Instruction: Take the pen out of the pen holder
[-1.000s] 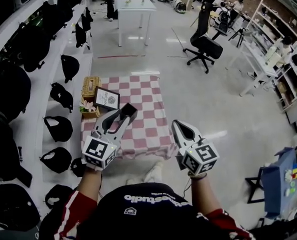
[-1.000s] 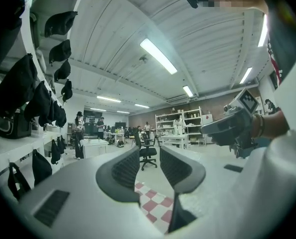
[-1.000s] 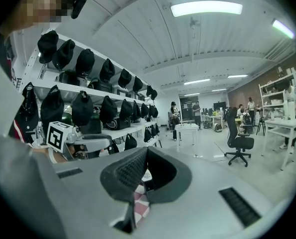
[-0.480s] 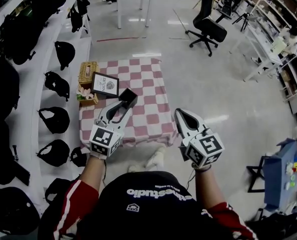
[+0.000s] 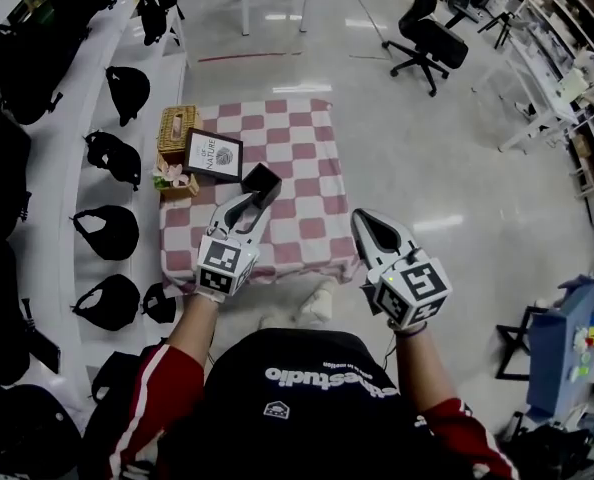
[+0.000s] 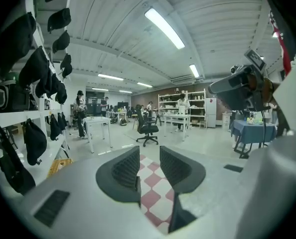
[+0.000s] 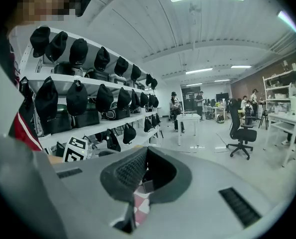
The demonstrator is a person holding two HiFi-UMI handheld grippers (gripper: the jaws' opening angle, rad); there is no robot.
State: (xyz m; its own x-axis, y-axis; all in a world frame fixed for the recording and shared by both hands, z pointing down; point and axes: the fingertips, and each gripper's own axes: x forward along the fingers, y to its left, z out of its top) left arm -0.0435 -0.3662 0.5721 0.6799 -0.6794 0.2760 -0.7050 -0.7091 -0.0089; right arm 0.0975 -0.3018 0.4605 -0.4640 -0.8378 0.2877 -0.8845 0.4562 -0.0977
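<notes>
A black square pen holder stands on the low table with the pink-and-white checked cloth. No pen can be made out in it from the head view. My left gripper hovers just on the near side of the holder, its tips almost at the holder's edge; it is open with nothing between the pads. In the left gripper view only checked cloth shows through the gap. My right gripper is shut and empty past the table's front right corner, pointing along the room.
A framed picture, a woven tissue box and a small flower pot stand at the table's left side. Shelves of black caps run along the left. An office chair and a white table stand farther back.
My left gripper has moved forward over the table until its tips are close to the pen holder. The right gripper has stayed about where it was, still shut.
</notes>
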